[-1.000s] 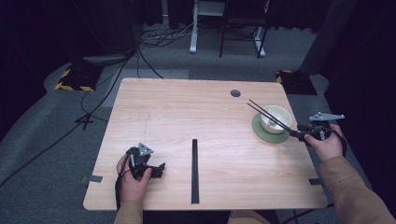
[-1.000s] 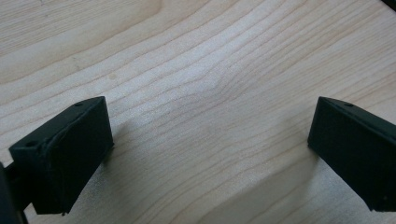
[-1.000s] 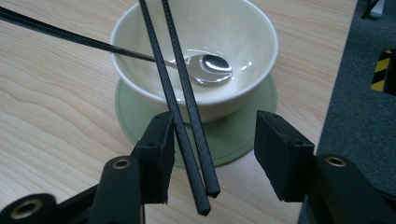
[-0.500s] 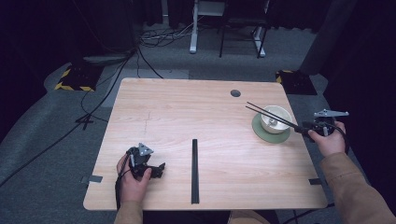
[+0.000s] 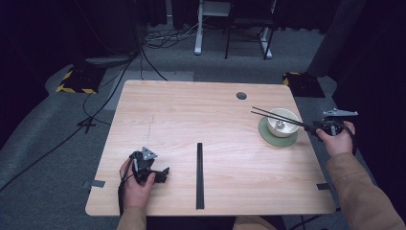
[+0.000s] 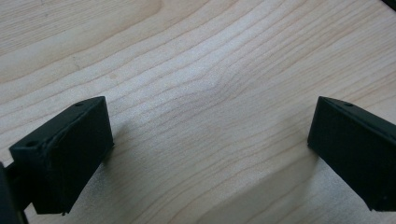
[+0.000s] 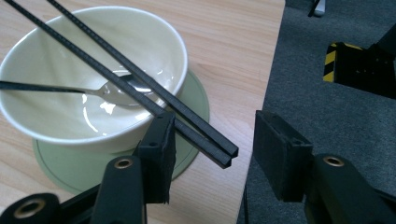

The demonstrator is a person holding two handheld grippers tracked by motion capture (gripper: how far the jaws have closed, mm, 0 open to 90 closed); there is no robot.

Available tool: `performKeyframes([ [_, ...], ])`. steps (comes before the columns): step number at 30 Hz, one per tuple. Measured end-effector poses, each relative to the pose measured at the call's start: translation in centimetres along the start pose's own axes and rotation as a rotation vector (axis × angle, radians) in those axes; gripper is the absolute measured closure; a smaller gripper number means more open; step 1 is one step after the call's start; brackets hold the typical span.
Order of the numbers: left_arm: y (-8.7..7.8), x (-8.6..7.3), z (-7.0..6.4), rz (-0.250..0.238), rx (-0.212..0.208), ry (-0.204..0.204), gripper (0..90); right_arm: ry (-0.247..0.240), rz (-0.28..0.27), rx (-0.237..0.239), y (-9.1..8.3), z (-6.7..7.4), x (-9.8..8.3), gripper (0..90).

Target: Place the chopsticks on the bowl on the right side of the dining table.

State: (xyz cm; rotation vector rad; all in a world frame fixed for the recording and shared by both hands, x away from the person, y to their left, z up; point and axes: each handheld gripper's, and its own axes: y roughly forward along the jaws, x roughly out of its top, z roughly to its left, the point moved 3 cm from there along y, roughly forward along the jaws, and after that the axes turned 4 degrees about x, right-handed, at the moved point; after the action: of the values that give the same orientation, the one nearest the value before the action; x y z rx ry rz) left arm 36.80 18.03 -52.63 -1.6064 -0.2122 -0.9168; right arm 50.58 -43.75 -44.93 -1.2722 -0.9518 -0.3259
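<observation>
Right gripper view: the right hand-held gripper (image 7: 210, 154) stands open around the near ends of the chopsticks (image 7: 140, 88), which rest across the bowl (image 7: 149, 42) at the table's (image 5: 191, 110) right edge. Closing off-centre could roll them off.

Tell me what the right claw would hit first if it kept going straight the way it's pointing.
Probably the chopsticks: their near ends already lie between the open right claw, and straight on comes the bowl they rest across.

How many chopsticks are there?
2: both chopsticks lie side by side across the bowl, near ends between the right gripper jaws.
</observation>
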Motion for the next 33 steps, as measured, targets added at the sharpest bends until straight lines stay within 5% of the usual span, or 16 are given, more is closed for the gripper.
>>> performKeyframes([
  [6, 0.0, 0.0, 0.0, 0.0, 0.001, 0.0, 0.3, -0.009, -0.028, 0.021, -0.4, 0.6, 1.0, 49.2],
  [21, -0.1, -0.1, 0.0, 0.002, 0.0, 0.005, 0.3, -0.121, -0.035, 0.122, 3.1, 7.0, 5.2, 42.8],
  [33, -0.1, -0.1, -0.1, 0.0, -0.002, 0.001, 0.3, -0.11, 0.006, 0.134, 5.4, 7.6, 5.7, 37.8],
])
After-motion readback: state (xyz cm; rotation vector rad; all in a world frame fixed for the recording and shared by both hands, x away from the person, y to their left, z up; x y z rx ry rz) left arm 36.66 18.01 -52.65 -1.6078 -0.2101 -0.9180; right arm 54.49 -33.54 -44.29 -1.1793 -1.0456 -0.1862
